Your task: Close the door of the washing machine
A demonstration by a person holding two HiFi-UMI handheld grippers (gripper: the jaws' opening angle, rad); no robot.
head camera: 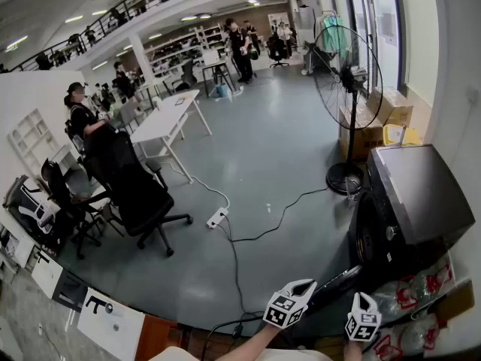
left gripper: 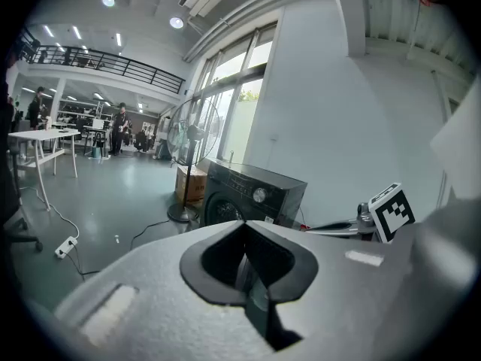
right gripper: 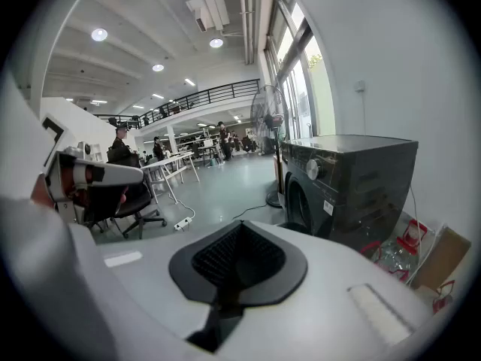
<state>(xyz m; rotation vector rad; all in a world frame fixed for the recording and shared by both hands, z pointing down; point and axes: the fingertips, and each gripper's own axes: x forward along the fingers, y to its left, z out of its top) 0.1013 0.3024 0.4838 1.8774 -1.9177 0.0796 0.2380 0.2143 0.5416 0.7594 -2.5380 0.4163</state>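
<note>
Down by the person's wrists, the left claw [head camera: 301,286] and right claw [head camera: 363,301] are both hovering pressed together, pinching nothing, short of the washing machine [head camera: 409,201]. It is standing dark against the wall on the right. Its door [head camera: 337,280] seems to be hanging open toward them, though I cannot be sure. The standing fan [head camera: 347,89] is looming just beyond, and a cable [head camera: 282,215] is trailing across the floor nearby. A shove from closed tips is risking a slip off the door's rim, or a slam.
</note>
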